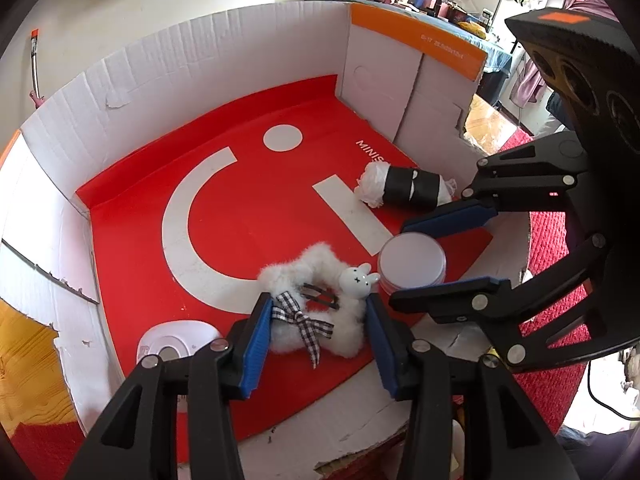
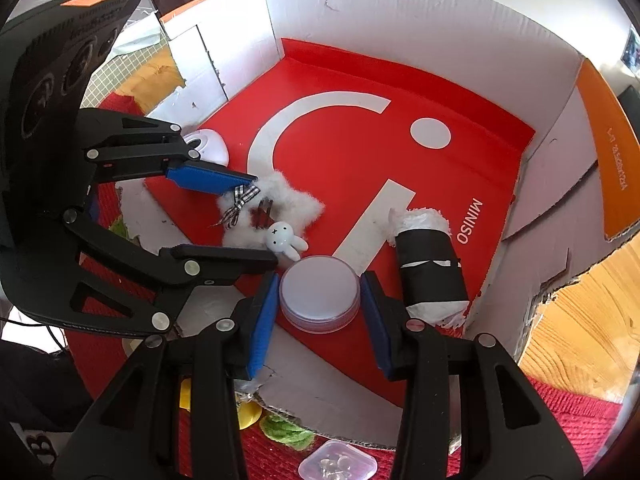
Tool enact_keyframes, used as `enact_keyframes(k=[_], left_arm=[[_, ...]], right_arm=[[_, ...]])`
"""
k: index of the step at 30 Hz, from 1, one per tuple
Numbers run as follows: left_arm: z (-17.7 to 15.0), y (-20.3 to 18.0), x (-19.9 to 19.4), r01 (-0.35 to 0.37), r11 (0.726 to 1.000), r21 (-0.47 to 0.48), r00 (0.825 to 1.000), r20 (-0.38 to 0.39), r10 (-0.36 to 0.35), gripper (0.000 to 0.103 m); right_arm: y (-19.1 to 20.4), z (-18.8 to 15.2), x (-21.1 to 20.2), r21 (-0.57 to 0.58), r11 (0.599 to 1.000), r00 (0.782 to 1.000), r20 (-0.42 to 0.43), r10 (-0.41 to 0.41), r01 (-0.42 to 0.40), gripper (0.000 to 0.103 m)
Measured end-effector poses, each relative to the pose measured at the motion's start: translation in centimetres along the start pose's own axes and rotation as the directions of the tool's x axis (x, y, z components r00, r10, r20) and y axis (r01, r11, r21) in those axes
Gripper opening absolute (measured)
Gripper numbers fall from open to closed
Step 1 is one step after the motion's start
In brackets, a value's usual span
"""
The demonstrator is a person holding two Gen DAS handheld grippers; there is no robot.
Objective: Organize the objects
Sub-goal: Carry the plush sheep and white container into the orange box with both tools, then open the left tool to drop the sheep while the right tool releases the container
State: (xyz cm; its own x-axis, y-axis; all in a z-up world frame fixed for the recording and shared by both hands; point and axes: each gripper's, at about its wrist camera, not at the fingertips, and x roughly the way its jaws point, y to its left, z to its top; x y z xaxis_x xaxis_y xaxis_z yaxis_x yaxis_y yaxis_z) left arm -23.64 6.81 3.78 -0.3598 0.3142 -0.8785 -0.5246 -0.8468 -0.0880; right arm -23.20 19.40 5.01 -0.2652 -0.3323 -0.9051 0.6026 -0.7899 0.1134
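An open white cardboard box [image 1: 200, 60] [image 2: 400, 20] has a red liner on its floor. A white fluffy scrunchie [image 1: 288, 276] [image 2: 296, 200] with a checked bow and a small white bunny charm [image 1: 358, 276] [image 2: 282, 238] lies on the liner. My left gripper [image 1: 318, 300] [image 2: 264, 218] is shut on it, a pad against each side. Just right of it sits a round white container with a clear lid [image 1: 412, 258] [image 2: 320, 288]. My right gripper [image 2: 320, 280] [image 1: 400, 264] is shut on this container, both pads touching its rim.
A black-wrapped roll with white ends [image 1: 412, 190] [image 2: 432, 268] lies by the box's right wall. A white domed object [image 1: 176, 340] [image 2: 208, 144] sits at the near left corner. Outside the box, a clear plastic case [image 2: 338, 466] and yellow and green items lie on a red rug [image 2: 560, 412].
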Motion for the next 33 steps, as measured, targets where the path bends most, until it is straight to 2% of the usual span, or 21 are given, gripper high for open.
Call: enact_keyframes(k=[33], left_arm=[[-0.04,0.64,-0.56,-0.009,1.0,0.001,1.0,0.006,0.009,0.053]], right_arm=[[0.43,0.31,-0.36,0.003,1.0,1.0,-0.006,-0.014,0.014,0.047]])
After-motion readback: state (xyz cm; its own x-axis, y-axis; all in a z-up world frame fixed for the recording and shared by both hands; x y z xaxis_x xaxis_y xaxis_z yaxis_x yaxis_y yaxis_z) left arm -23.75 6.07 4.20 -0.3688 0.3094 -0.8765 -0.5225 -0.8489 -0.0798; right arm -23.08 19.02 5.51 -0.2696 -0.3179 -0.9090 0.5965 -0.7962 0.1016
